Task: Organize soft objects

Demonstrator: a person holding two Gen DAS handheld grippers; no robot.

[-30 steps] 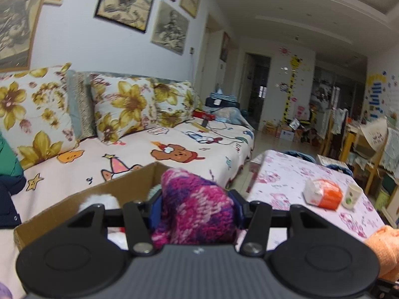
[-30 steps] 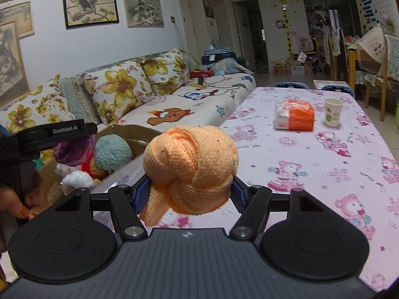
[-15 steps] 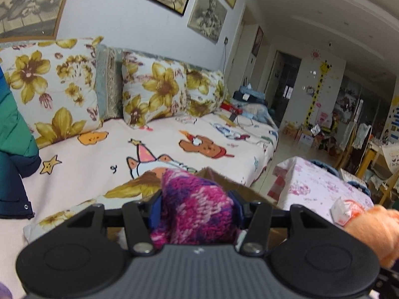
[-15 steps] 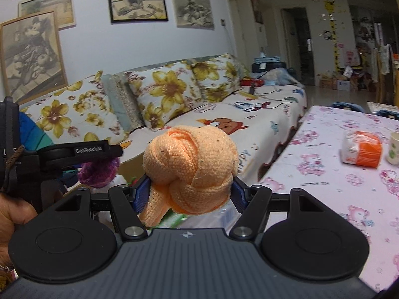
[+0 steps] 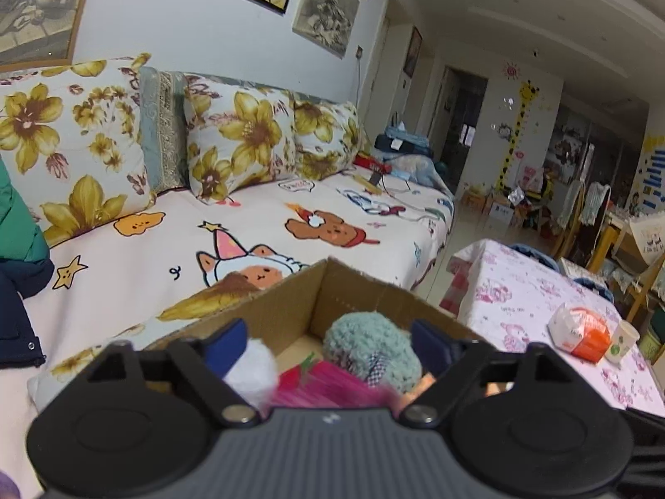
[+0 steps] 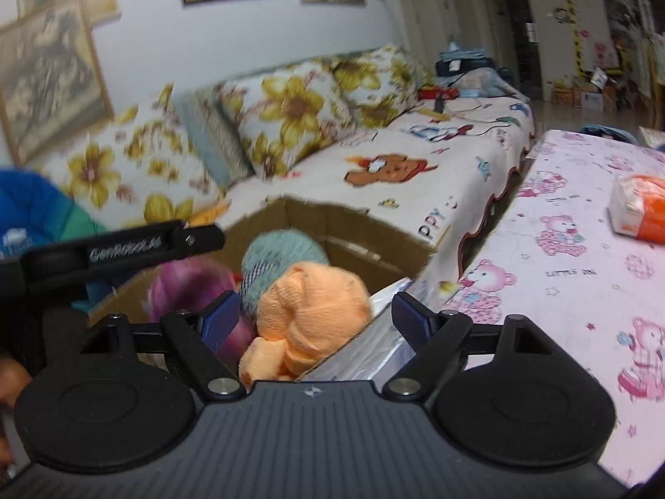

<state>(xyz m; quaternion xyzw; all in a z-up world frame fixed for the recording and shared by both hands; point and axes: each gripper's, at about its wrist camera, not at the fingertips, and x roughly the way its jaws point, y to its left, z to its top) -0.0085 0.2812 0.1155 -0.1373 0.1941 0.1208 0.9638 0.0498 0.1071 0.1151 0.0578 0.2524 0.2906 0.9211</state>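
A cardboard box (image 5: pixel 291 307) sits on the sofa and holds a teal knitted ball (image 5: pixel 370 345), a white fluffy ball (image 5: pixel 251 366) and a blurred pink-purple knitted piece (image 5: pixel 328 386). My left gripper (image 5: pixel 328 343) hangs over the box, its jaws opening and touching nothing. In the right wrist view my right gripper (image 6: pixel 314 318) is also opening. The orange knitted bundle (image 6: pixel 311 312) sags between its pads at the box's near corner (image 6: pixel 365 245), free of both. There the purple piece (image 6: pixel 187 287) and teal ball (image 6: pixel 282 253) lie under the left gripper (image 6: pixel 124 245).
Floral cushions (image 5: pixel 237 141) line the sofa back, and a blue-green jacket (image 5: pixel 16 224) lies at the left. A table with a pink bear cloth (image 6: pixel 582 258) stands right of the box, carrying an orange-white pack (image 5: pixel 582 328) and a paper cup (image 5: pixel 621 341).
Both grippers have opened. The pink-purple piece has dropped out of the left one into the box, and the orange bundle has slipped down out of the right pads. Both views now look into the box.
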